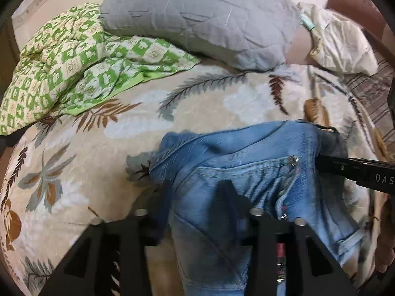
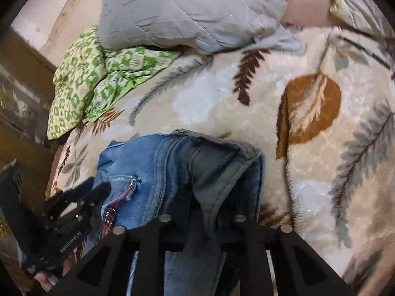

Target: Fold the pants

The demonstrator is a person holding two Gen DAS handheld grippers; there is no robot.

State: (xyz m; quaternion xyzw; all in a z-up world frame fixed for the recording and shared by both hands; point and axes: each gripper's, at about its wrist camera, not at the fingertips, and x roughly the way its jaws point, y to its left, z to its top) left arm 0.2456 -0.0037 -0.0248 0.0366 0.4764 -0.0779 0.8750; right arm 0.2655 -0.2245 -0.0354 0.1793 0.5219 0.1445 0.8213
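**Figure 1. 2 grippers at the waist end of denim pants on a bed.**
Denim covered both gaps: the left gripper (image 1: 197,212) and right gripper (image 2: 202,222) each had cloth between the fingers, though whether either clamped it could not be told. The pants (image 1: 246,172) lay bunched at 6 o'clock on the leaf-print blanket (image 1: 209,98), the grey pillow (image 1: 197,12) at 12. Denim probably handles heavy and limp; thick waistband (image 2: 222,145) seams suit gripping.
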